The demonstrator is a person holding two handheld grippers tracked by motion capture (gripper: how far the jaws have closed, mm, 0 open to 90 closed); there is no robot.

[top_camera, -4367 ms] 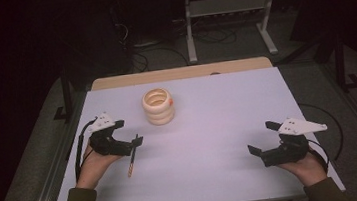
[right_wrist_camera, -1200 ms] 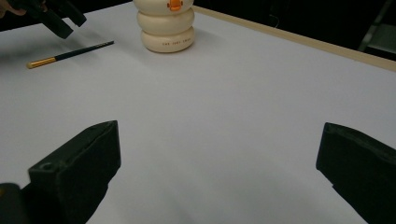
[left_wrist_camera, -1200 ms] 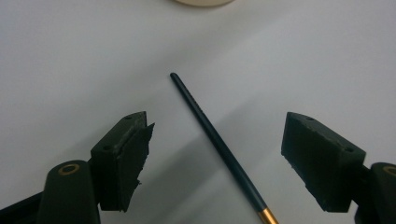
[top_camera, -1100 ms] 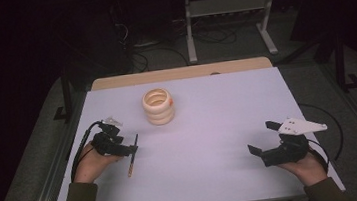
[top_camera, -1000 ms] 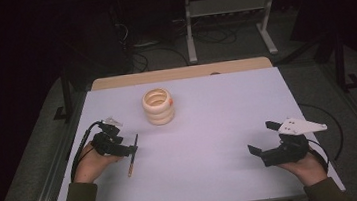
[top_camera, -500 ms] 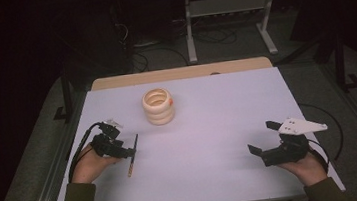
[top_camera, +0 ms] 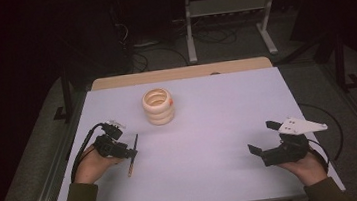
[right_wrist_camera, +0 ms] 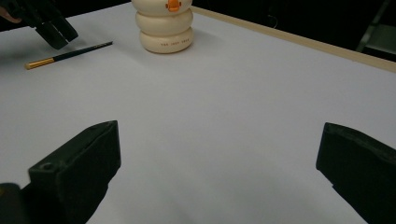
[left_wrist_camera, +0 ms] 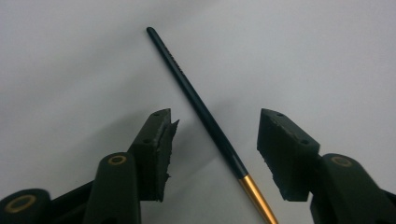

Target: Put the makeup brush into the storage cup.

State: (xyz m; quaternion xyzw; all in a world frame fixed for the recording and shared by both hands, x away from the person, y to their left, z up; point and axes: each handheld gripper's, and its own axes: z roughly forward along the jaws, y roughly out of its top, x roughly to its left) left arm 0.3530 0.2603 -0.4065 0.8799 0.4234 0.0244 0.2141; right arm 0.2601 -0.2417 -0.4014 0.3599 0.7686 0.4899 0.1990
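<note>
A thin brush [top_camera: 132,154] with a dark handle and a gold ferrule lies flat on the white table [top_camera: 219,126] at the left front. My left gripper [top_camera: 127,152] hovers over it, open. In the left gripper view the brush [left_wrist_camera: 205,119] runs diagonally between the two jaws of the left gripper [left_wrist_camera: 215,116], touching neither. A cream ringed holder [top_camera: 158,106] stands upright behind it, towards the table's middle. My right gripper [top_camera: 262,137] rests open at the right front with nothing between its jaws. Its own view shows the right gripper [right_wrist_camera: 219,133] aimed at the holder [right_wrist_camera: 166,28] and the brush [right_wrist_camera: 70,54].
A tan wooden strip [top_camera: 178,74] runs along the table's far edge. Dark floor, cables and a metal stand's legs [top_camera: 229,25] lie beyond it. Bare white tabletop spreads between the two hands. The left gripper [right_wrist_camera: 51,28] shows far off in the right gripper view.
The left hand has tipped its gripper down over the brush and edged slightly away from the person. The right gripper and the holder have stayed put.
</note>
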